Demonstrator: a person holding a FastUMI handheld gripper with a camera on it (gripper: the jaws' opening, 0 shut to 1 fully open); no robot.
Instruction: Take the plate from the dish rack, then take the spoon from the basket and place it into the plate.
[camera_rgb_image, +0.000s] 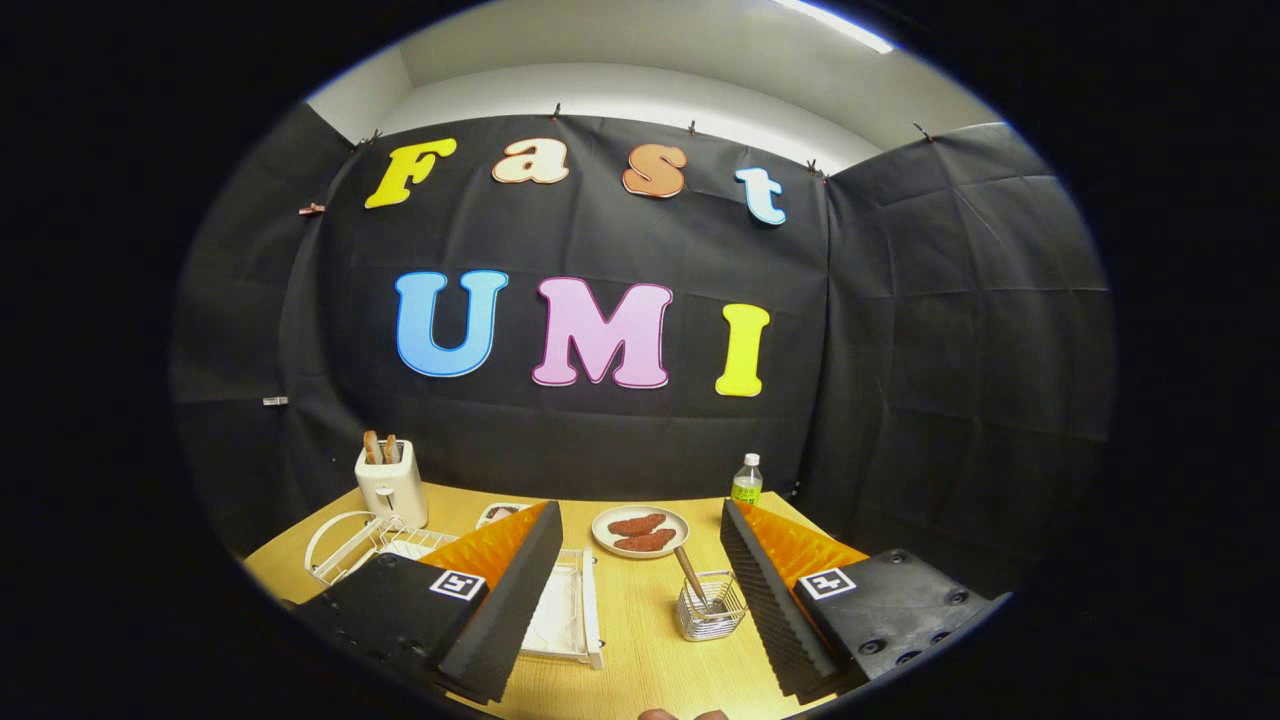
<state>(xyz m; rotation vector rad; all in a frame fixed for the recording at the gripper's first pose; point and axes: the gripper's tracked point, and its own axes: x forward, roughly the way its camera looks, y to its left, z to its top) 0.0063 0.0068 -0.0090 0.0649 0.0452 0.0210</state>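
Our gripper hung wide open and empty above the table. Left of the fingers the plate stood in the dish rack; the spoon leaned in the basket between them. We judged a low, level approach to the plate's rim best.

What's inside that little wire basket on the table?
A spoon stands in the wire basket, handle leaning up toward the plate of food. Its bowl end is too small to make out. The open tongs hold nothing.

toaster standing at 10 o'clock, holding two toast slices | water bottle standing at 1 o'clock, near the wall
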